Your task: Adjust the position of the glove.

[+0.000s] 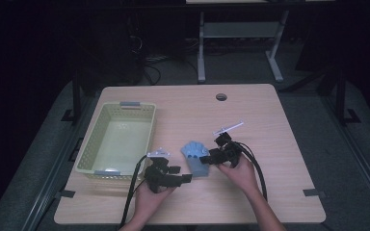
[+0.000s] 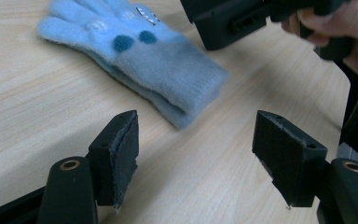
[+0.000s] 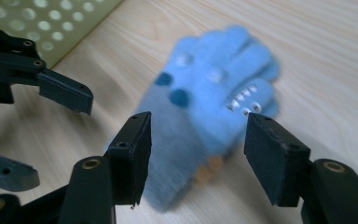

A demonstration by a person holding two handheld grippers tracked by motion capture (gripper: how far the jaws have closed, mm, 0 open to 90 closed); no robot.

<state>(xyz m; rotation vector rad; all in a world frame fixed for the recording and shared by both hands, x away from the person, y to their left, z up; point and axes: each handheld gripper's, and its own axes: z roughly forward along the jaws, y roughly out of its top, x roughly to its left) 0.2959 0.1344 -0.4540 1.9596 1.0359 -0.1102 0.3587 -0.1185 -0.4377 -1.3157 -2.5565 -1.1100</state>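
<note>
A light-blue knit glove (image 1: 196, 157) lies flat on the wooden surface (image 1: 270, 125), just right of a pale green basket (image 1: 89, 144). The left tongs (image 2: 193, 154) stand spread short of its cuff; the right tongs (image 3: 196, 154), spread too, hover over the glove without pinching it. A sound pickup would likely close squarely on the doubled cuff. The right gripper view reveals white printed marks across the fingers, unreadable from the high view.

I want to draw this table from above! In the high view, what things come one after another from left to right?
Basket → left claw → blue glove → right claw.
</note>
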